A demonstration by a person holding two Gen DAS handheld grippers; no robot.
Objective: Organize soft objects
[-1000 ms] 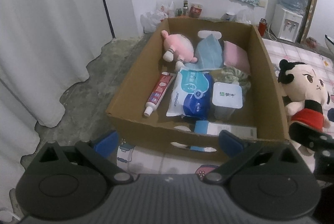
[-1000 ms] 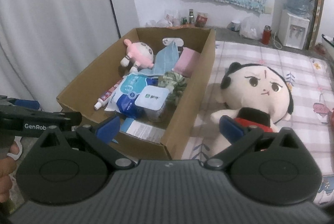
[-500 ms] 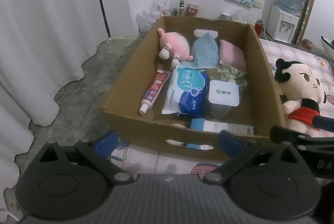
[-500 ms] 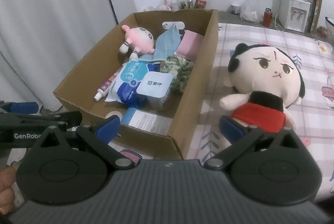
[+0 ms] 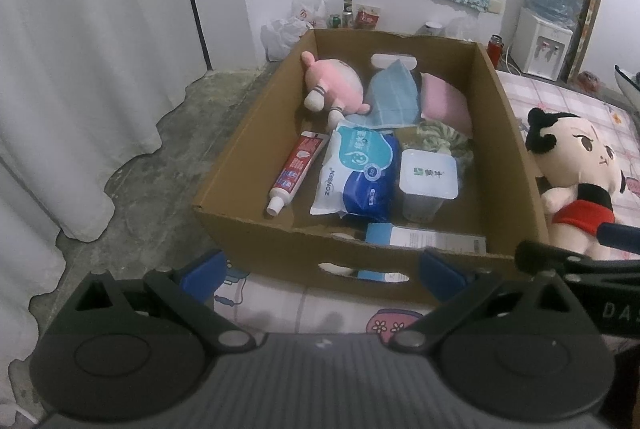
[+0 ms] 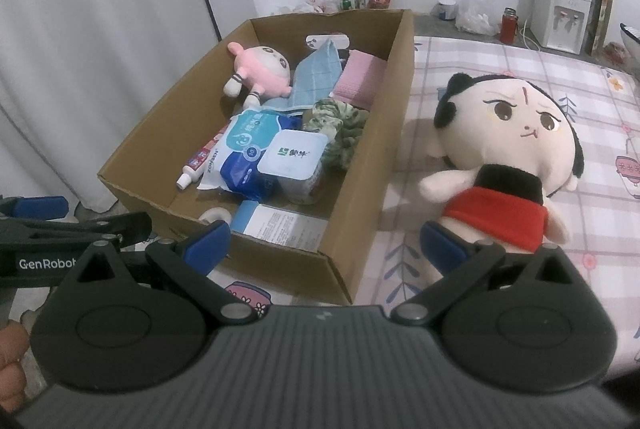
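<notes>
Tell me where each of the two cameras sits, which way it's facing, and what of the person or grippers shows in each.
Left wrist: on the left gripper, facing the cardboard box; the right gripper's finger shows at right.
Right wrist: on the right gripper, facing the box's right wall and the big doll; the left gripper and fingers show at left.
Shared: box, doll, pink plush.
</notes>
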